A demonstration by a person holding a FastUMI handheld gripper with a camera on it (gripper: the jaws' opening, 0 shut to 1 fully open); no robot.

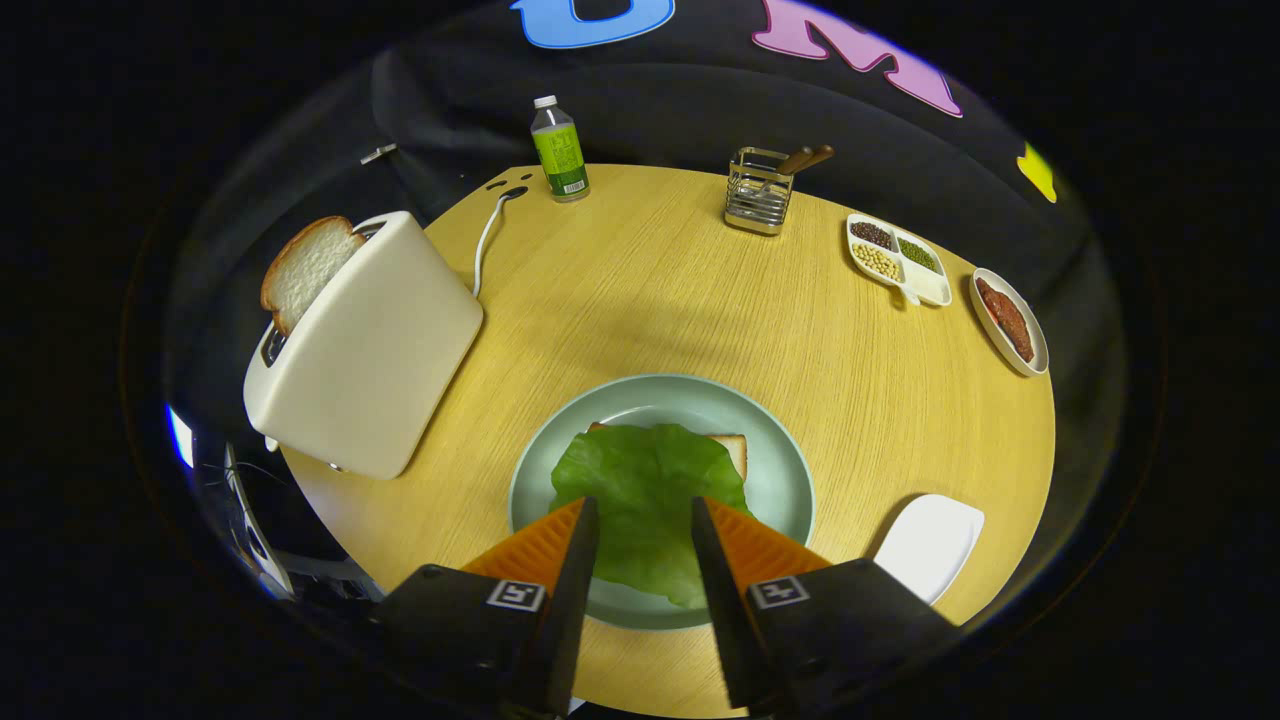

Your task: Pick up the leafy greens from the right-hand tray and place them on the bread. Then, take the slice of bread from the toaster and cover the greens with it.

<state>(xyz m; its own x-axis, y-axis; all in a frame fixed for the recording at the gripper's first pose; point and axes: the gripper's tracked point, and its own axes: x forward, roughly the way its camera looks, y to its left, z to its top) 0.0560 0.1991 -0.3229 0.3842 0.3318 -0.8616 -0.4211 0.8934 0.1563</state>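
Your round counter (700, 290) has plenty of bare wood between the plate and the things along its far rim, so you have room to swing across. The toaster (365, 345) stands to the left of the plate, close to the counter's edge, with 1 slice of bread (305, 268) sticking up from its slot. The plate (785, 480) sits just ahead of you, and the leafy greens (640, 490) already lie on the bottom bread (733, 447), covering most of it. The white tray (930, 545) on the right looks empty. So step 1 reads as done; step 2 is the toaster slice. Your tongs (645, 515) hang open above the greens, gripping nothing. Next, travel left and approach the slice from above.
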